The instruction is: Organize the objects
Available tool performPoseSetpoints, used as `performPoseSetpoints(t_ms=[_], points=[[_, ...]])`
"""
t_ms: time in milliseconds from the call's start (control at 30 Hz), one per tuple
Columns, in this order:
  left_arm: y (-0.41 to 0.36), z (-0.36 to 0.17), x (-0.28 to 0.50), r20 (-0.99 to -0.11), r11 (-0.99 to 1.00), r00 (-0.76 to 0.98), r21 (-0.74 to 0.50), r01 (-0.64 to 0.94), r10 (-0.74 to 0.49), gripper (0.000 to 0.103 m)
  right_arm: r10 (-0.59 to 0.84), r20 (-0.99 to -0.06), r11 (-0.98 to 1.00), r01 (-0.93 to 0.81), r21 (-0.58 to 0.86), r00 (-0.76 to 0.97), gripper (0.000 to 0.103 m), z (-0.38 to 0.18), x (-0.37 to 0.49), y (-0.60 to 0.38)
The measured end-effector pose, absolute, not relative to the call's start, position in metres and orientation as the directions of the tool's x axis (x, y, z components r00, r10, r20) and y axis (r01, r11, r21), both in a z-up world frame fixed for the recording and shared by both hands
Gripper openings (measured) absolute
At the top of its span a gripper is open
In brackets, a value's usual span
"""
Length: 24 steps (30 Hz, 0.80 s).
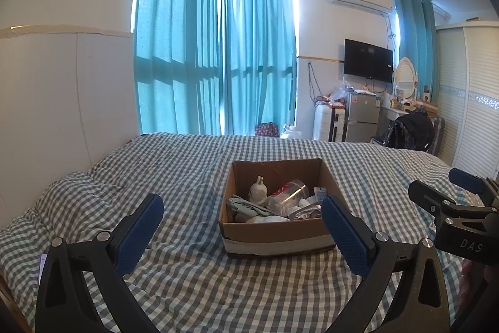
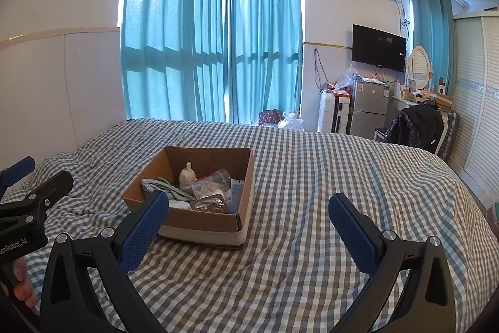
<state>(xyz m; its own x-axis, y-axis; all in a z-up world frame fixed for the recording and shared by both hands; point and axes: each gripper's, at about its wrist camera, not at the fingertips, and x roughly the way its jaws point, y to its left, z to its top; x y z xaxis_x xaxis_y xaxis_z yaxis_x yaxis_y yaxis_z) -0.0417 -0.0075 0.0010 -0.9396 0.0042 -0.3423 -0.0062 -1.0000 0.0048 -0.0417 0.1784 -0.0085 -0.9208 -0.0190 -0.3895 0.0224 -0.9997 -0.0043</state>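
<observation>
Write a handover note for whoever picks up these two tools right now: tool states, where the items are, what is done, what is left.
Left tool: open, empty, held above the checked bedspread, facing the cardboard box.
Right tool: open, empty, to the right of the box.
Items: all visible ones sit inside the box: a pale figurine, a clear plastic cup on its side, a grey-green folded tool, a foil packet, and some white pieces.
Done: nothing visibly taken out.
Left: presumably lift items out and sort them; the figurine looks easiest to grasp.

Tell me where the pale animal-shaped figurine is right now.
The pale animal-shaped figurine stands upright inside the open brown cardboard box on the checked bedspread, left of the clear plastic cup.
</observation>
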Motion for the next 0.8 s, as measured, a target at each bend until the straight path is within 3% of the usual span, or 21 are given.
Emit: performPoseSetpoints(t_ms=[800], points=[[-0.0079, -0.0024, -0.0386, -0.350, -1.000, -0.937, 0.012, -0.002, -0.002, 0.103, -0.026, -0.396, -0.999, 0.031, -0.006, -0.918, 0.103, -0.0119, -0.0412, 0.1704]])
